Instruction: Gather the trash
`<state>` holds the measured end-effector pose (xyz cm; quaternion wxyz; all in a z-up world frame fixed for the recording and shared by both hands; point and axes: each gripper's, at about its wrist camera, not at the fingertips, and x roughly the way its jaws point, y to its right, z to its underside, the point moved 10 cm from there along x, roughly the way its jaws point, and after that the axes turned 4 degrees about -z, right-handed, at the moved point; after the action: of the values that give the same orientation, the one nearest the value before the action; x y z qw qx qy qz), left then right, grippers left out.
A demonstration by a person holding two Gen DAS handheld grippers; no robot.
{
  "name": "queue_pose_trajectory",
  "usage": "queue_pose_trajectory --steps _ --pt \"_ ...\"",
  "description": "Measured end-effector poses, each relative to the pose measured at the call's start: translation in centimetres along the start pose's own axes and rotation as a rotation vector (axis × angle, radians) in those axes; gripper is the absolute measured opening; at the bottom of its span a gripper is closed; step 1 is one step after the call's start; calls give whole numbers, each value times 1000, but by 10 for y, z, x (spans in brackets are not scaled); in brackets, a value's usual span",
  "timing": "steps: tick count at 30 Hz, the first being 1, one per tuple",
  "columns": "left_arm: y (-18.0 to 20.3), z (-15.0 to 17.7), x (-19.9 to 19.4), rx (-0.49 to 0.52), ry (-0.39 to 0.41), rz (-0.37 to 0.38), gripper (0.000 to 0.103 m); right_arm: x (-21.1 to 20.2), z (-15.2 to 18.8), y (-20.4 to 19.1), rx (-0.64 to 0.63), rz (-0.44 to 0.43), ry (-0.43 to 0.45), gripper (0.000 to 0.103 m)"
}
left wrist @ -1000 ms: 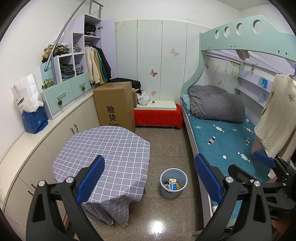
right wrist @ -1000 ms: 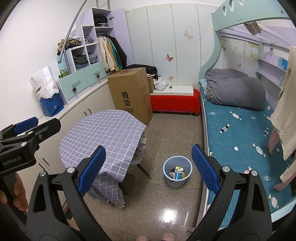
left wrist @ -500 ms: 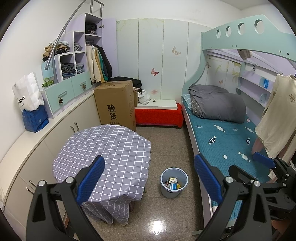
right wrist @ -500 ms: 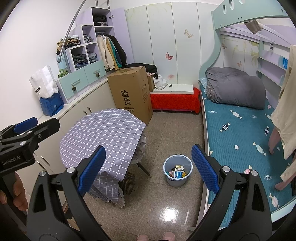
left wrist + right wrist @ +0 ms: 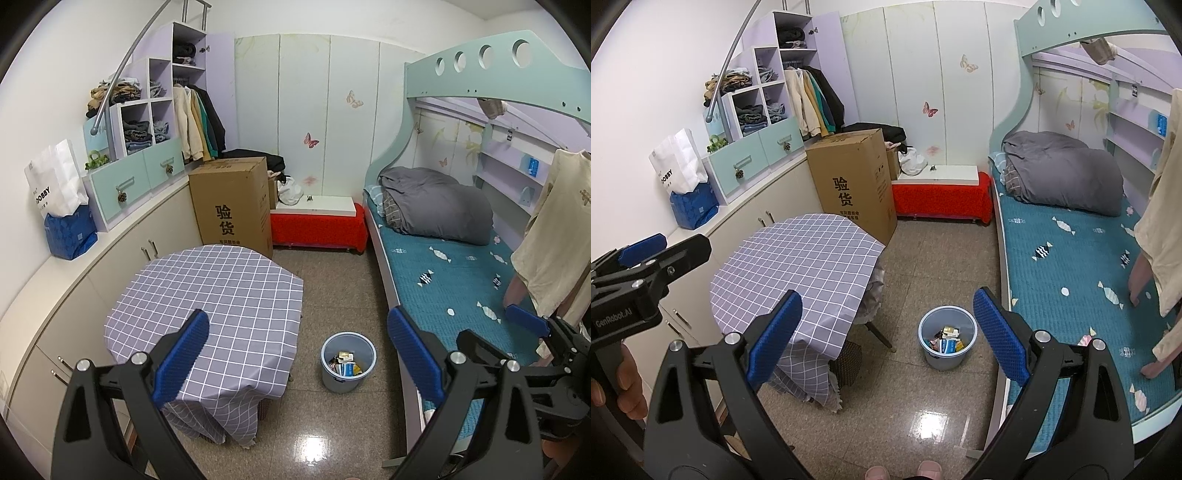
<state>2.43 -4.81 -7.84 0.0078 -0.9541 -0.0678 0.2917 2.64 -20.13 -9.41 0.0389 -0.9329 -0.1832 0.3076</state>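
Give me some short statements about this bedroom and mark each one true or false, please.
1. The round light-blue plastic bin on the floor is empty. False: it holds wrappers and small packets.
2. Both the left tongs and the right tongs are open and hold nothing. True.
3. The grey checked tablecloth has trash lying on it. False: its top shows nothing on it.
4. The tall brown cardboard box stands beside the red-covered bench. True.
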Motion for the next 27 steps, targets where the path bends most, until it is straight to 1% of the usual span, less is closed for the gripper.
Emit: queue_pose_trajectory --steps 8,18,27 --pt "-5 3 4 -1 -11 3 95 6 -1 2 2 -2 -14 92" --pt "-10 -3 15 -4 -26 4 95 13 2 -3 6 -2 -30 92" --pt "-14 -7 21 -12 -32 5 95 21 -1 0 3 -3 -37 92"
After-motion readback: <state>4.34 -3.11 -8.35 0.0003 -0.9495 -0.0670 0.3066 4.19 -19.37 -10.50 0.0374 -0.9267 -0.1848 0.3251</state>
